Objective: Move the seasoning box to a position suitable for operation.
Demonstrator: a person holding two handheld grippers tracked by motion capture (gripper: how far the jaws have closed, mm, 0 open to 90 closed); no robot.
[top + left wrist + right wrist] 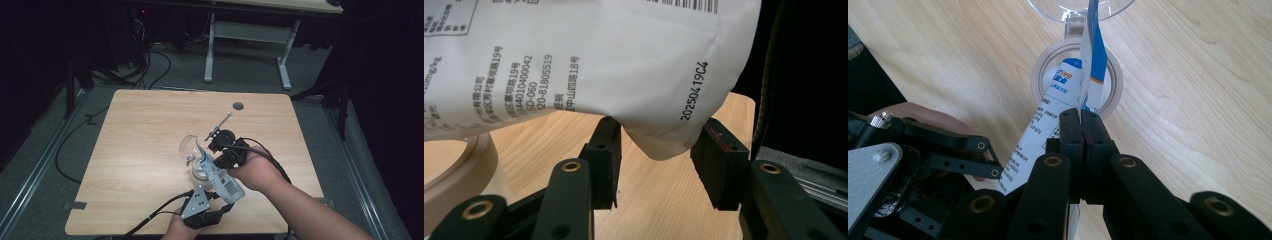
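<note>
A person is working at a pale wooden counter (145, 150) with a hand-held gripper in each hand. The right hand-held gripper (1081, 131) is clenching the top edge of a white and blue pouch (220, 175), its two black jaws pressed tightly together on the thin strip. The pouch is hanging tilted above the near middle of the counter, its blue top pointing far and left over a round jar (1076, 80), whose open mouth is sitting directly beneath it. A clear dome lid (189, 146) is standing just beyond the jar. The left hand-held gripper (659, 165), at the near edge of the counter, is reaching up to the pouch's lower corner; that corner is sagging between its parted jaws, and it looks as though the pads are not pressing on it, though the angle makes this hard to judge. The pouch's white face is carrying printed text and a barcode.
</note>
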